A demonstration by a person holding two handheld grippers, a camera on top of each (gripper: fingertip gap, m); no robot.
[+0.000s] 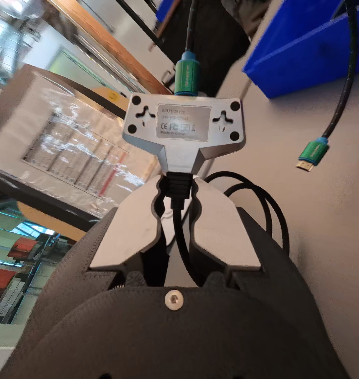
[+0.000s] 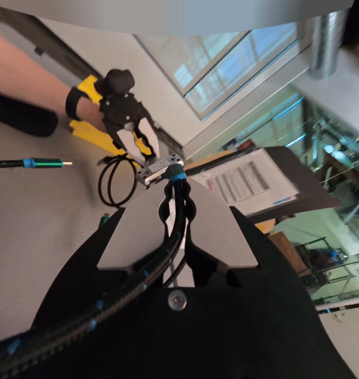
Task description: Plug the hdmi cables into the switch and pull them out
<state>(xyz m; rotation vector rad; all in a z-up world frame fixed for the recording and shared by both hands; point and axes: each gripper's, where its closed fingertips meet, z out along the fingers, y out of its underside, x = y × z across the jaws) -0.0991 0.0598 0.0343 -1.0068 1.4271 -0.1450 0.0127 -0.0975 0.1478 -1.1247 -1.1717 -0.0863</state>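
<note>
The silver HDMI switch (image 1: 182, 131) is held up off the table with its labelled underside facing the camera. My left gripper (image 1: 177, 182) is shut on the black strain relief of the switch's own cable. A green HDMI plug (image 1: 187, 77) sits in a port on the switch's far edge. My right gripper (image 2: 177, 185) is shut on that plug's braided cable (image 2: 179, 207), just behind the green plug (image 2: 173, 171) at the switch (image 2: 158, 167). A second green HDMI plug (image 1: 313, 152) lies loose on the table to the right; it also shows in the right wrist view (image 2: 45, 163).
A blue bin (image 1: 309, 53) stands on the white table (image 1: 297, 205) at the back right. The switch's black cable loops (image 1: 254, 196) on the table. A plastic-wrapped box (image 1: 61, 139) stands off to the left. A person's arm (image 2: 31, 82) holds the left gripper (image 2: 148, 155). The grippers' ends are close to 25 centimetres from one another.
</note>
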